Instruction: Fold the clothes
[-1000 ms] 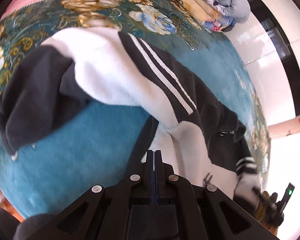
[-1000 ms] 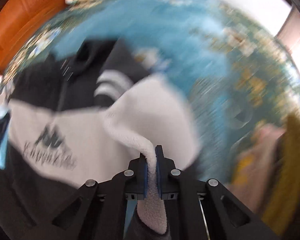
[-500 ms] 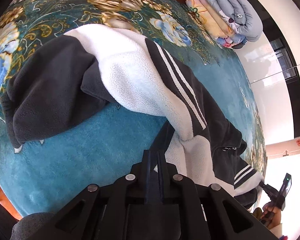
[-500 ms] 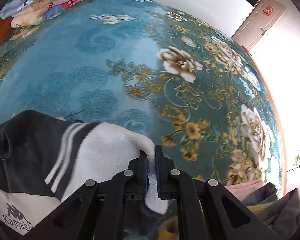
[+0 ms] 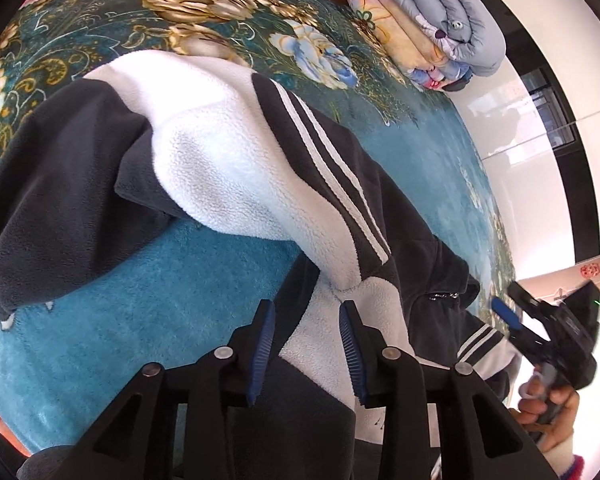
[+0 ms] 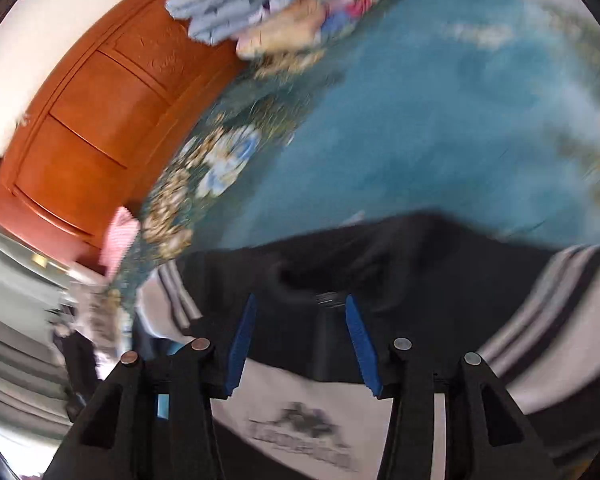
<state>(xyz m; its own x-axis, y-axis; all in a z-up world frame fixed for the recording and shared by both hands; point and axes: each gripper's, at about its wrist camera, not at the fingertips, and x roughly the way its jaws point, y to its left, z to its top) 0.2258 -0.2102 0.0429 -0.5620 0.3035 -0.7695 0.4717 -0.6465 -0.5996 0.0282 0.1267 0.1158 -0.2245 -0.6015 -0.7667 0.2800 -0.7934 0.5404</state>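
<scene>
While both claws let go at once, the black and white fleece jacket (image 5: 236, 168) lies loose on the teal flowered blanket (image 5: 132, 292), and that is where trouble could start. The left claw (image 5: 306, 340) has its jaws opening, partway apart, with white and dark fleece lying between the blue pads but not pressed by them. The right claw (image 6: 300, 340) is also opening, partway, and hovers over the dark collar and zip of the jacket; nothing is clamped there that I can tell, though this view is blurred.

The jacket sits spread across the middle of the blanket, 1 sleeve (image 5: 60, 200) flung out to the left in the left camera's view, the striped shoulder humped up rather than flat. The other cuff lies close to the hand (image 5: 548, 396) holding the right claw.

Risks, as I judge them:
1. The humped white panel could slump sideways once nothing holds it, leaving a crooked fold.
2. Fleece is grippy, so fabric between the left pads may drag along if that claw pulls away before the jaws are wide enough.
3. A fast-moving right claw could snag the collar or zip and tug the body askew.
4. The loose left sleeve may end up bunched under the body at the next fold.

The stacked quilts (image 5: 432, 28) are well apart and no obstacle.
</scene>
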